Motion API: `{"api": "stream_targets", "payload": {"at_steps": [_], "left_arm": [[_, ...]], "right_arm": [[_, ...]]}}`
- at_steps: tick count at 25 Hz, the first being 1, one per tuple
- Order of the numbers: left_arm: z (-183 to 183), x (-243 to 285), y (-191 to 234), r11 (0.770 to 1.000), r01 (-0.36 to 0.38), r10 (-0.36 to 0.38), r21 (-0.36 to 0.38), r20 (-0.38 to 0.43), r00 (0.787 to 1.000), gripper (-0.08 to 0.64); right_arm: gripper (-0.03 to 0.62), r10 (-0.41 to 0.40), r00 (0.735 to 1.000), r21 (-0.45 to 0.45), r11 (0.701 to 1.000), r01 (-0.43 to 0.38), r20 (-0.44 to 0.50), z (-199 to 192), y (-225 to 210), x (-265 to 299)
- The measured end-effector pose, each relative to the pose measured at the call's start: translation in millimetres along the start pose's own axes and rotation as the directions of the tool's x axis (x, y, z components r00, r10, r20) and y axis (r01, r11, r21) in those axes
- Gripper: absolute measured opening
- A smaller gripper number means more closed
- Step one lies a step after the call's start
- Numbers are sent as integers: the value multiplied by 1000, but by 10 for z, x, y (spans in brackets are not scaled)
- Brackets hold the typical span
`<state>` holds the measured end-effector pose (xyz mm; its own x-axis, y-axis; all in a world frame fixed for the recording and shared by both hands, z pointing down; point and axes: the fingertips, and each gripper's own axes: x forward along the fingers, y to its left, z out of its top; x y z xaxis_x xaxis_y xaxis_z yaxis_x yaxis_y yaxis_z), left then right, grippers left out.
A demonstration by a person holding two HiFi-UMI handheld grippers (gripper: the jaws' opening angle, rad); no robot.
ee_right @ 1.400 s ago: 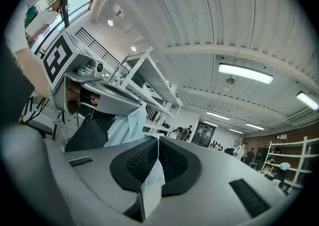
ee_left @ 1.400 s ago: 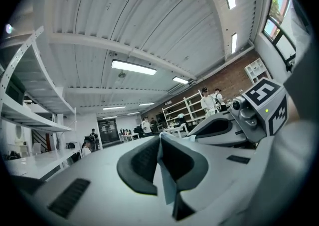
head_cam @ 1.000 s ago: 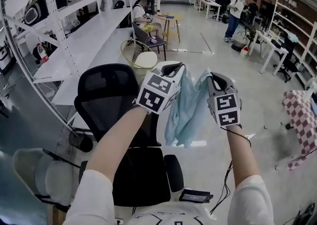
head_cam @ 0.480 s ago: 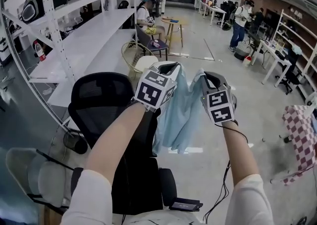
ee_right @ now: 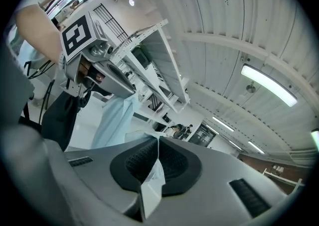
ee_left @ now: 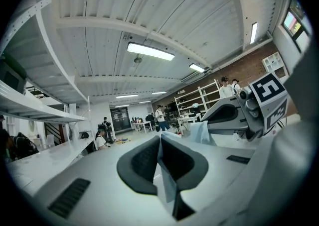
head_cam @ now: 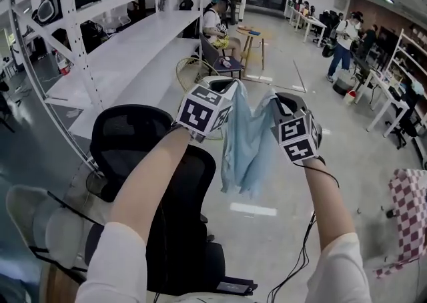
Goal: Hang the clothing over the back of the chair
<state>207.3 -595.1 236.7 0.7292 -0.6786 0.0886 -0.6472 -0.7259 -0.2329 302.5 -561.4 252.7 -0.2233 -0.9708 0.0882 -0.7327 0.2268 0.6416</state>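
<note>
Head view, looking steeply down: a black office chair (head_cam: 130, 136) with a mesh back stands on a pale grey floor (head_cam: 280, 228). Two bare forearms in short white sleeves reach out over the chair and just to its right, each hand holding a grey gripper with a black-and-white marker cube.

The left gripper (head_cam: 229, 89) sits just above and to the right of the chair's back. The right gripper (head_cam: 275, 100) is further right of the chair, level with the left one. Between them hangs a pale blue shirt (head_cam: 248, 143), pinched at its top edge by both grippers. It droops in loose folds beside the chair's back, on the right, with its lower edge above the floor. It does not appear to touch the chair.

Left gripper view: the two dark jaw pads are closed tight on a fold of the blue fabric, which sticks out below them. Right gripper view: its pads are likewise closed on a pale fold of the same shirt.

Beyond the chair, to its left, runs a long white workbench (head_cam: 137, 55) with white shelf frames. Far behind the chair, a person sits on a seat (head_cam: 217, 23), and others stand near desks. Well to the right of the chair is a red-and-white checked cloth (head_cam: 408, 211).
</note>
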Motion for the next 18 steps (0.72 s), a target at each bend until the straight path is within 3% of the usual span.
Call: {"api": "stream_targets", "payload": {"at_steps": [7, 14, 18], "left_arm": [[67, -164, 777, 988, -154, 154, -11, -1, 988, 26], [42, -352, 1341, 967, -255, 255, -10, -2, 967, 28], [116, -574, 1705, 957, -287, 287, 45, -4, 958, 28]], "right_arm": [[29, 30, 999, -71, 997, -27, 42, 230, -16, 456], [29, 43, 998, -62, 997, -40, 49, 441, 83, 888], [29, 44, 998, -84, 996, -41, 41, 744, 136, 1091]]}}
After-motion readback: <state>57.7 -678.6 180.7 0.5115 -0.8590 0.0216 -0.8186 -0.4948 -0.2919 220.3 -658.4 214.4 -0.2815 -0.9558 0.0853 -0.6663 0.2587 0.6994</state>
